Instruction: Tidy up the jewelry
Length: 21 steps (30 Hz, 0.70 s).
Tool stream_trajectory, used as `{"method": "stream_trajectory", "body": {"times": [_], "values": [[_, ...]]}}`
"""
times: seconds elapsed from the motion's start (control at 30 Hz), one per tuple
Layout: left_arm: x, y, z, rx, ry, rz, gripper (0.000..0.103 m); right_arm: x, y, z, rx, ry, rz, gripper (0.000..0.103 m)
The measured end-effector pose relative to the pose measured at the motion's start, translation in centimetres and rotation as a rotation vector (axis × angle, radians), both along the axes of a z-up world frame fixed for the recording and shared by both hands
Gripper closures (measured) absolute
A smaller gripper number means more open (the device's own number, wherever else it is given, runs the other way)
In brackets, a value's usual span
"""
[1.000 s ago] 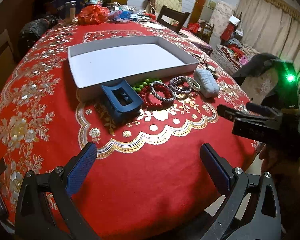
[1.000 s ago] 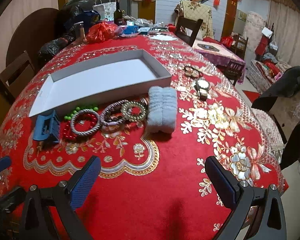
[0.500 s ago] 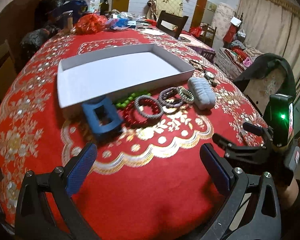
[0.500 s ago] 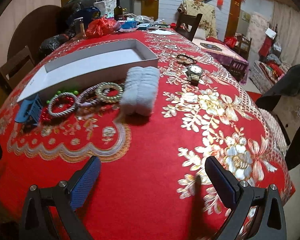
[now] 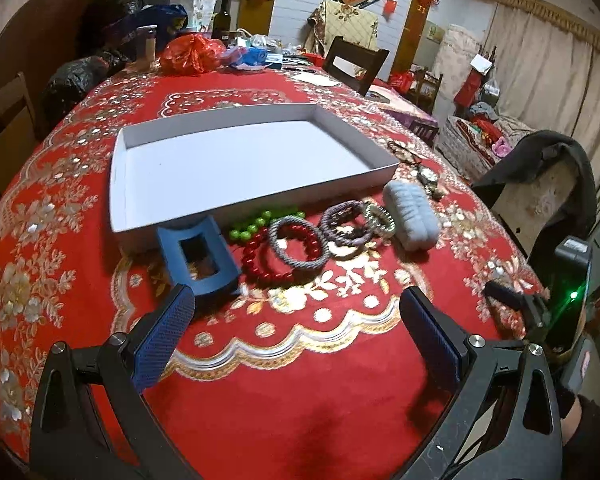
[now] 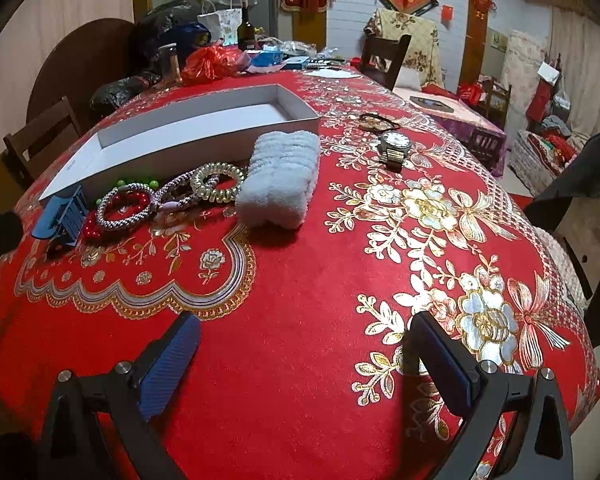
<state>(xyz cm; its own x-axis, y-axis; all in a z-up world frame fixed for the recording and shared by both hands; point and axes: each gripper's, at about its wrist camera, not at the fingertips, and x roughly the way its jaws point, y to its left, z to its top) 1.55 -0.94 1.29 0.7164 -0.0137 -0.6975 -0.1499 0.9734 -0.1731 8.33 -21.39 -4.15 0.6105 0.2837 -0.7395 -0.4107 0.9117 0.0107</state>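
Both tools hang open and empty over the near edge of the bench (image 6: 300, 280). The left tool (image 5: 296, 328) has its blue pads spread wide, with nothing between them, and sits just short of the blue hair claw (image 5: 198, 258). The right tool (image 6: 306, 352) is equally wide open, over bare red cloth and well apart from any jewelry.

The jewelry lies in a row along the near wall of the white tray (image 5: 148, 184), which is empty. From the left end come the hair claw, a green bead bracelet (image 5: 260, 224), a red bead bracelet (image 5: 260, 268) with a grey corded bracelet (image 5: 298, 244) lying on top of it, a purple corded bracelet (image 5: 346, 224), a clear coil tie (image 6: 218, 184), and a fluffy pale scrunchie (image 6: 278, 176). A wristwatch (image 6: 395, 147) and what seems to be a dark hair tie (image 6: 378, 121) sit nearer the right edge, beyond the tray's corner; the left view is too blurred there to be sure.

The main risk is the overlap. The bracelets touch and stack, so closing on one is likely to drag or lift a neighbour, which may then drop short of the tray. The round beads could roll out of the pads. The claw stands against the tray wall, so a low approach might push the light tray across the cloth. The embroidered cloth could also snag a pad and pull everything with it.
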Motion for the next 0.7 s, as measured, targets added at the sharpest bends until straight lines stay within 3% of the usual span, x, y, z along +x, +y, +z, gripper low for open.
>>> {"method": "stream_trajectory", "body": {"times": [0.2,0.7], "values": [[-0.5,0.3,-0.9,-0.019,0.059,-0.061,0.000,-0.4,0.2,0.2,-0.009,0.023,-0.052,0.000],[-3.2,0.9,-0.3,-0.058,0.021,-0.096,0.000,-1.0,0.6,0.3,-0.027,0.073,-0.118,0.000]]}}
